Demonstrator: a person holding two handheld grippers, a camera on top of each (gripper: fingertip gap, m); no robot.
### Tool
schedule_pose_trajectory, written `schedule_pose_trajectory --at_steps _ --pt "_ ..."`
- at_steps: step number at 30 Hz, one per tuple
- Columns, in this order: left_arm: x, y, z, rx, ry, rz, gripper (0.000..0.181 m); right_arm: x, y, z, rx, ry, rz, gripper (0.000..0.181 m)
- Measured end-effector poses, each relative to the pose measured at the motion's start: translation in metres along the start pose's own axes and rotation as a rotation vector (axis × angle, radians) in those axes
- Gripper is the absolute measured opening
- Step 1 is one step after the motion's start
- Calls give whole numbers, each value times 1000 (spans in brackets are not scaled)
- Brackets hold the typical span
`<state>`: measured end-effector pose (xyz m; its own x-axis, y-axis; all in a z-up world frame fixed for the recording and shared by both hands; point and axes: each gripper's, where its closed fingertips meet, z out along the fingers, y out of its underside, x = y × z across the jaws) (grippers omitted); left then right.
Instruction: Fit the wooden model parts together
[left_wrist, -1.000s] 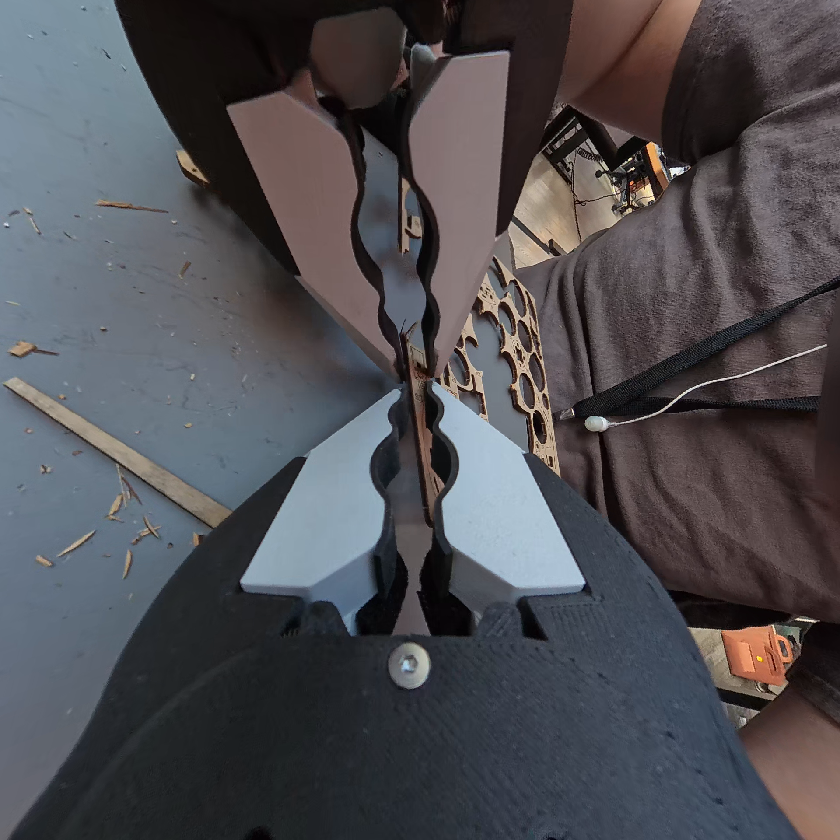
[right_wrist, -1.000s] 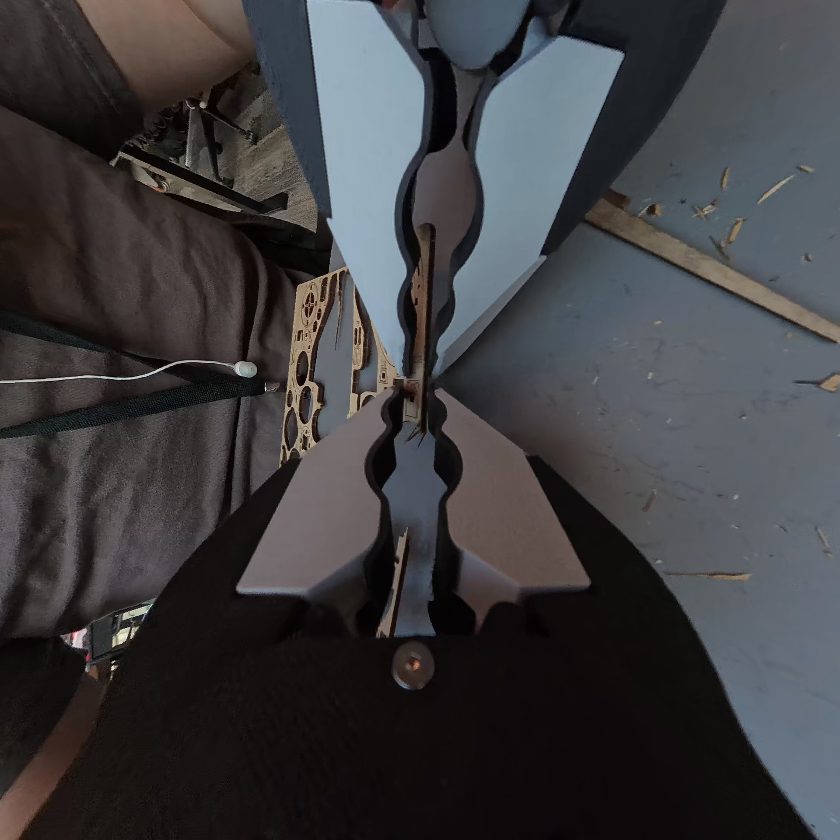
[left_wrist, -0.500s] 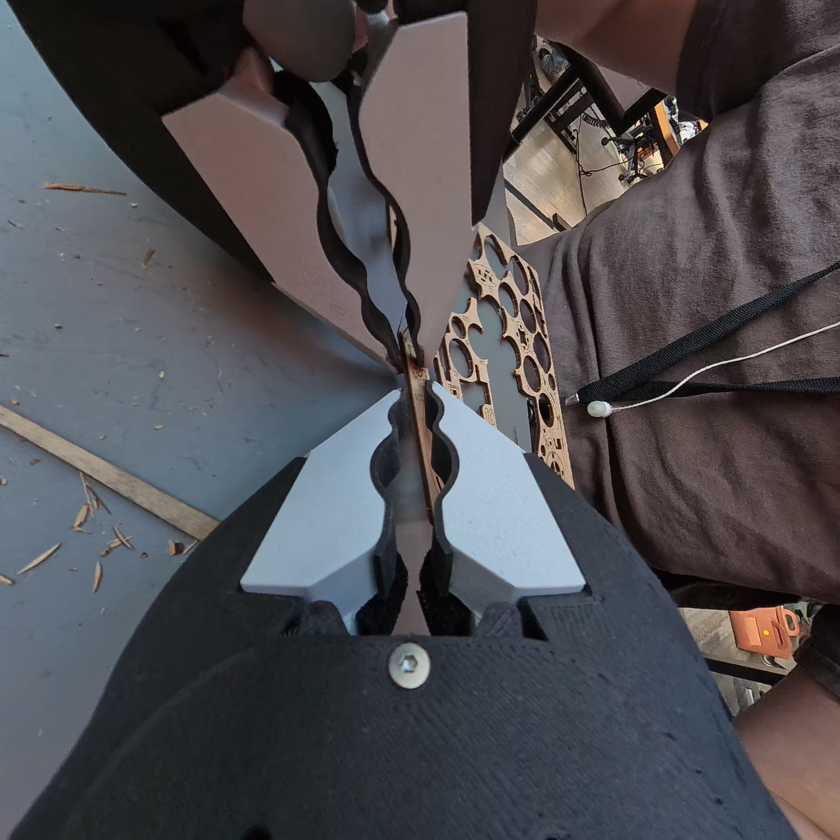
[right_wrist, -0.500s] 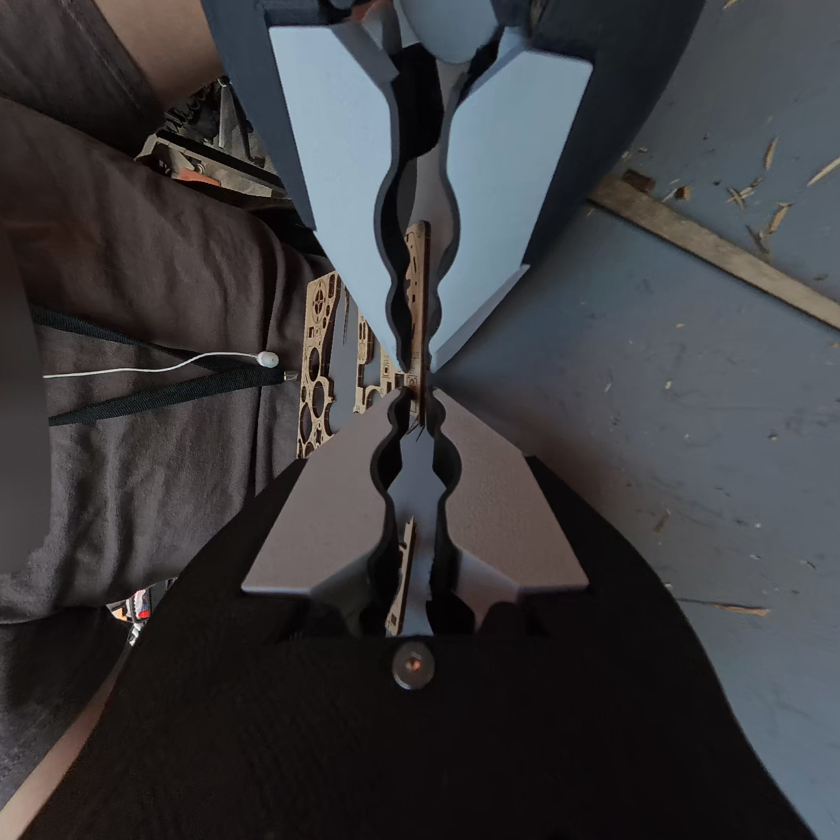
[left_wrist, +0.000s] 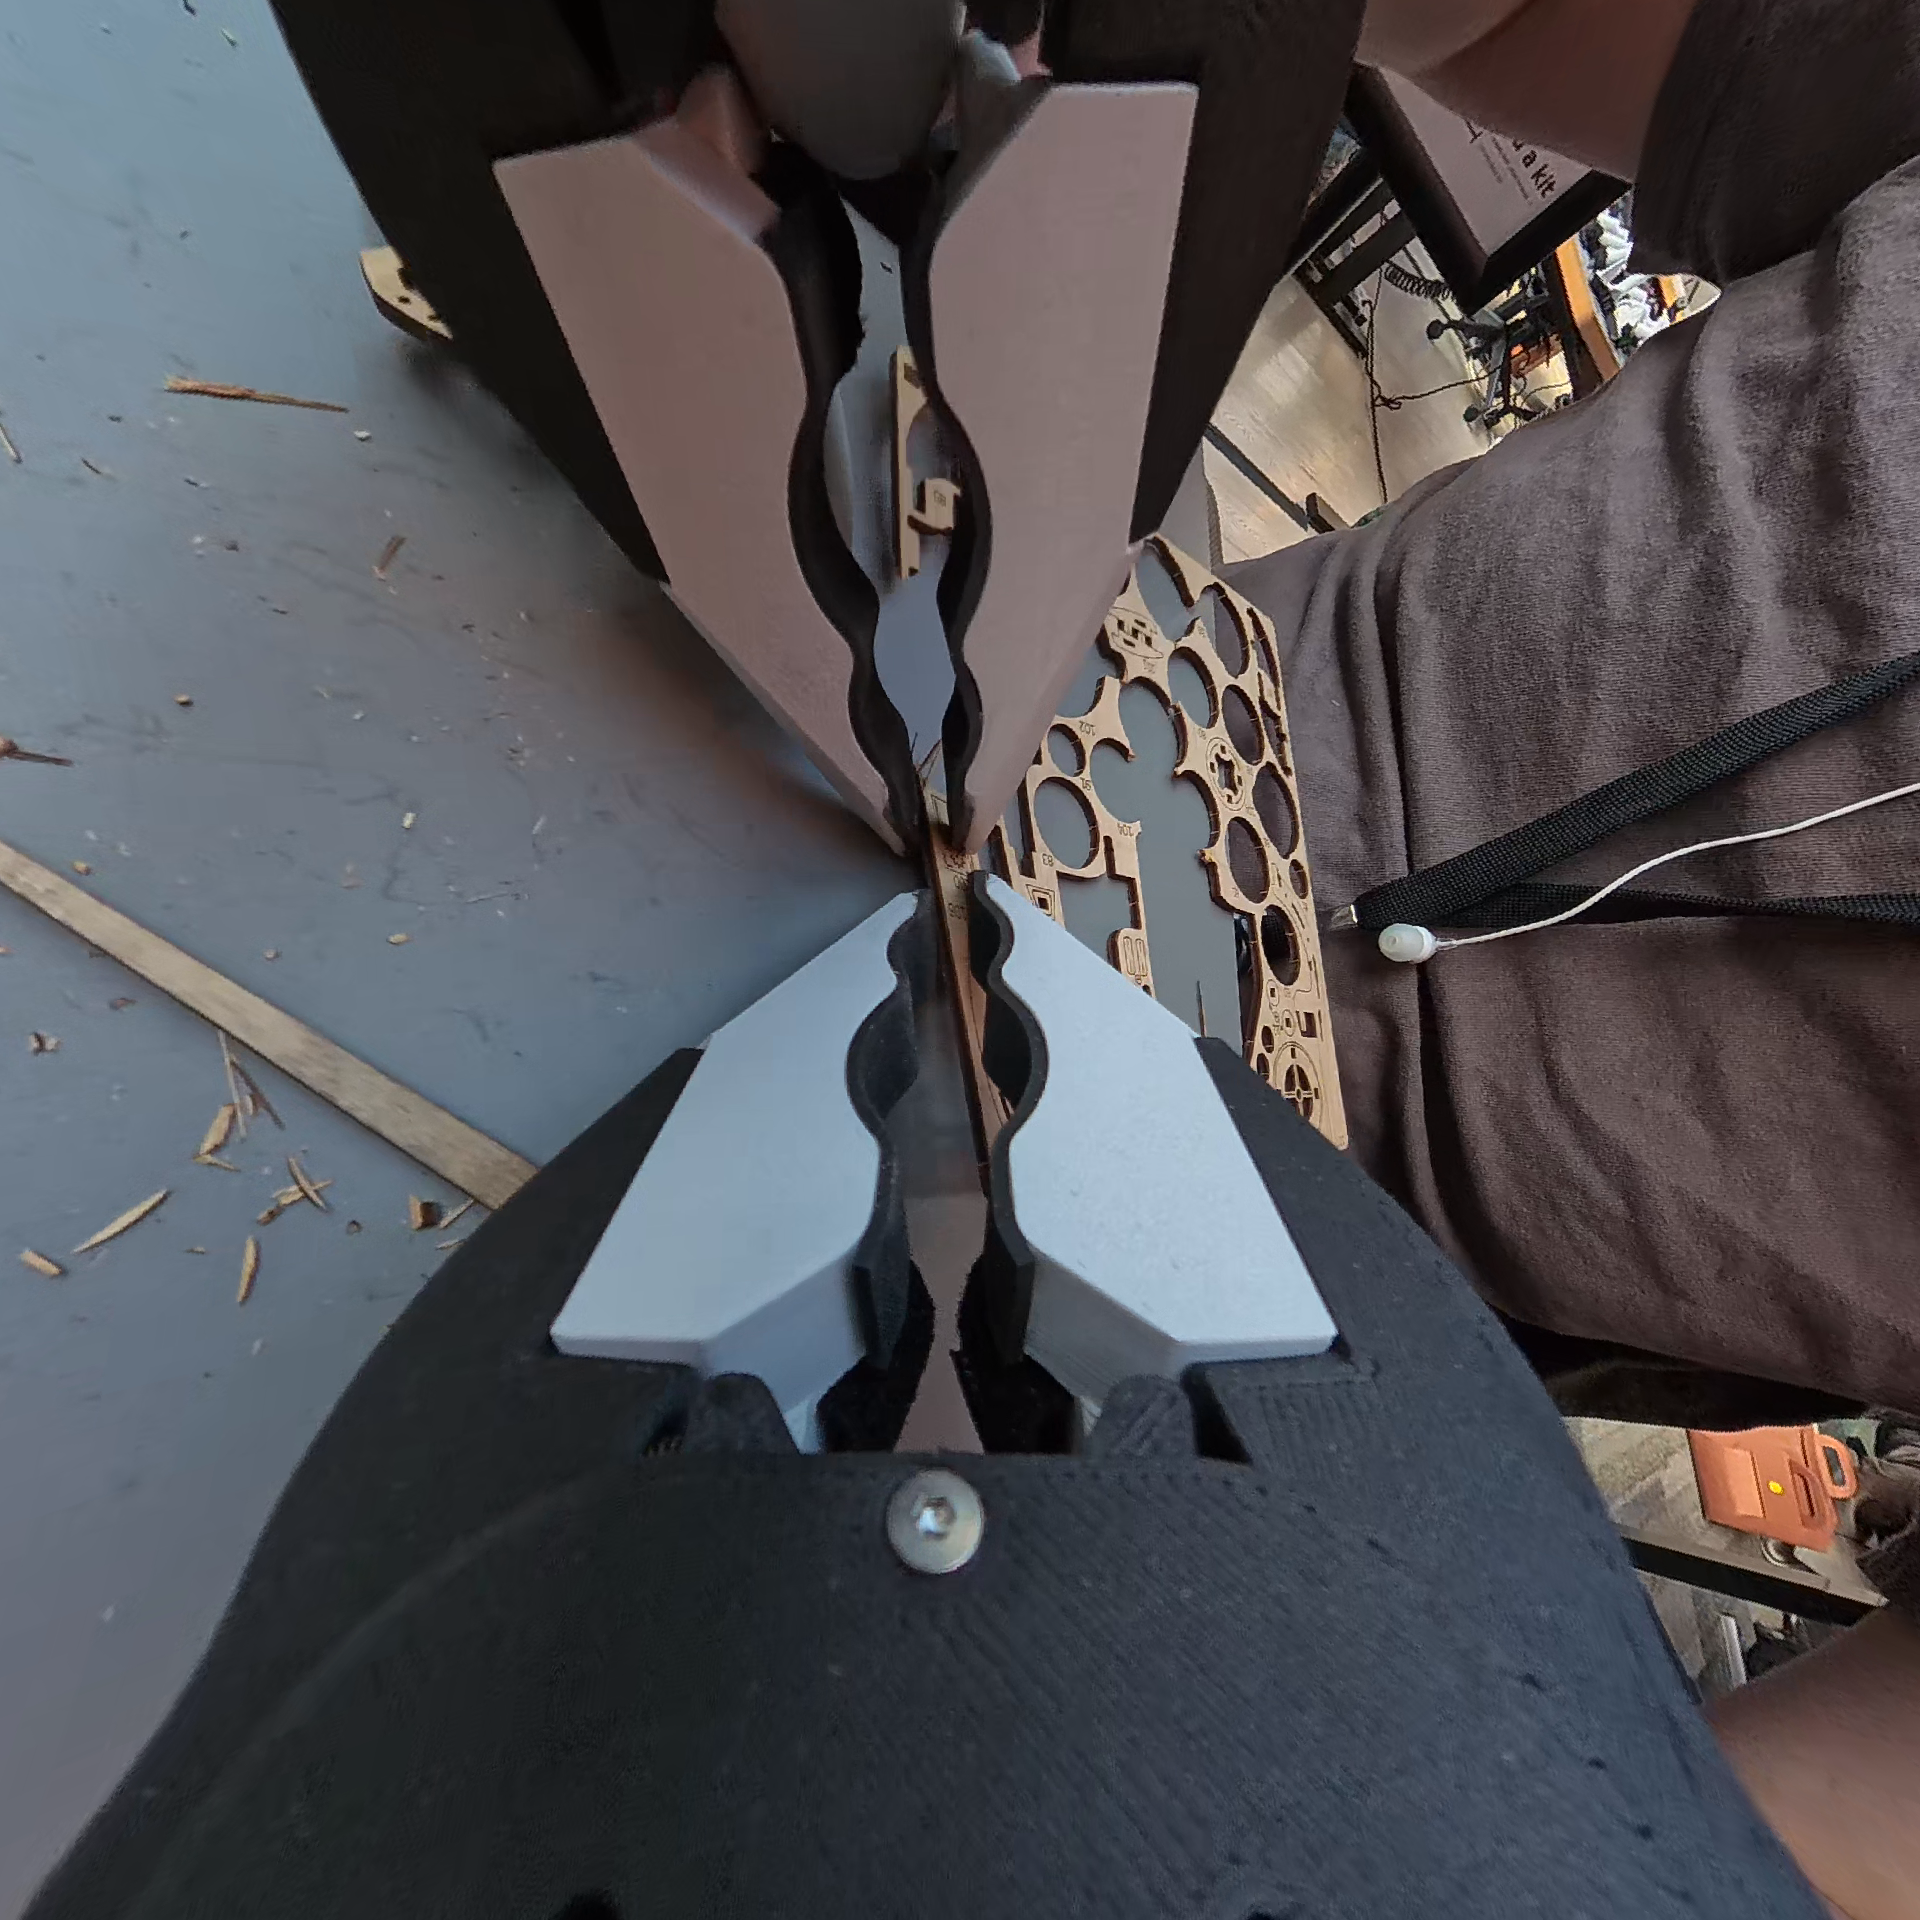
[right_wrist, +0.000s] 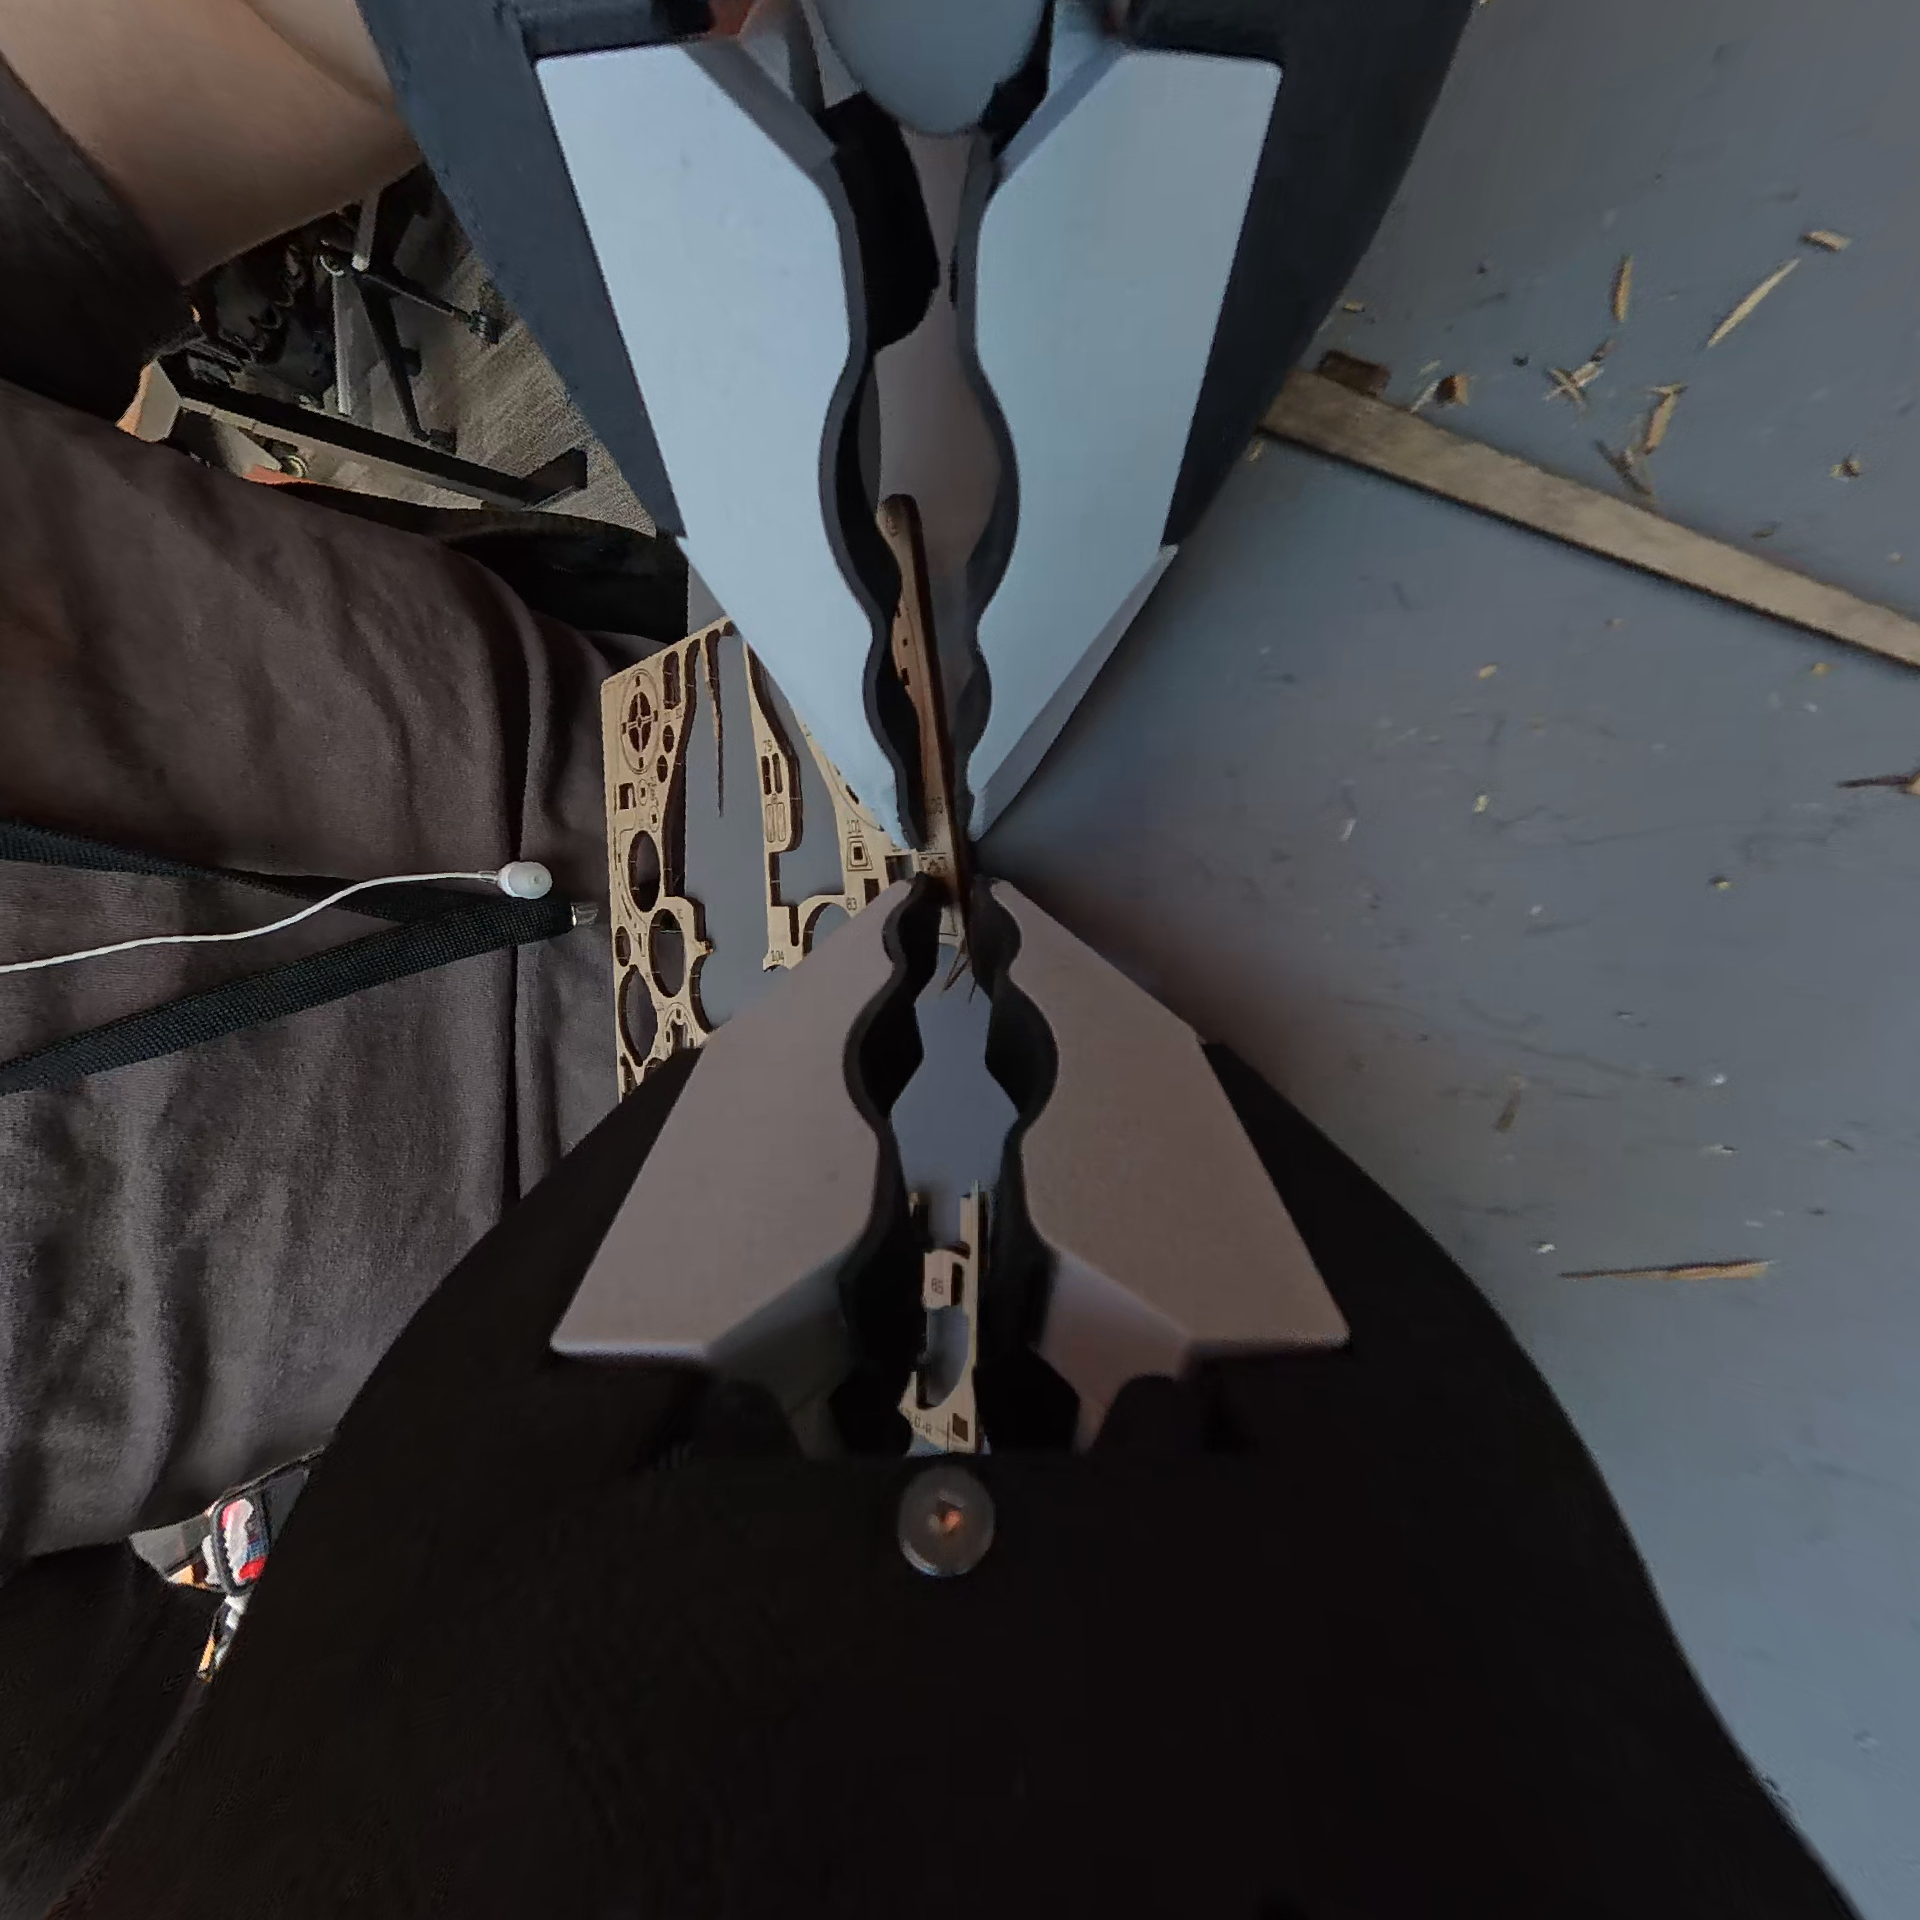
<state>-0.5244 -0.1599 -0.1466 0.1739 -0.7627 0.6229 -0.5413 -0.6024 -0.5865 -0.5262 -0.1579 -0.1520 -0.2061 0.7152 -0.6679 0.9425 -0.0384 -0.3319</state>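
Above a chip-strewn grey tabletop (left_wrist: 312, 727), both grippers clench thin wooden model parts (right_wrist: 920, 665).

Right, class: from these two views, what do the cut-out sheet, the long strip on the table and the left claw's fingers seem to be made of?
Cut-out sheet: thin pale plywood, likely laser-cut, judging by its dark-edged holes.
Long strip: bare raw wood, with a visible grain and splinters lying beside it.
Left claw fingers: matt grey, probably hard plastic, lined with wavy black pads that look like rubber or foam.
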Motion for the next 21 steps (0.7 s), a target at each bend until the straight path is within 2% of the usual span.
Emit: schedule_pose_trajectory --at_steps 1,8,11,15,21 --pt "0 0 0 -1 -2 2 3 0 0 0 0 10 -4 5" --pt "0 1 0 -7 1 -5 3 1 0 0 30 99 -43 5" --pt "0 0 0 -13 14 -20 3 0 -1 0 59 87 -30 6" --pt "0 1 0 -17 11 -15 3 0 -1 0 29 130 -33 6" --pt "2 0 0 0 27 -3 3 -4 -5 1 5 20 28 6"
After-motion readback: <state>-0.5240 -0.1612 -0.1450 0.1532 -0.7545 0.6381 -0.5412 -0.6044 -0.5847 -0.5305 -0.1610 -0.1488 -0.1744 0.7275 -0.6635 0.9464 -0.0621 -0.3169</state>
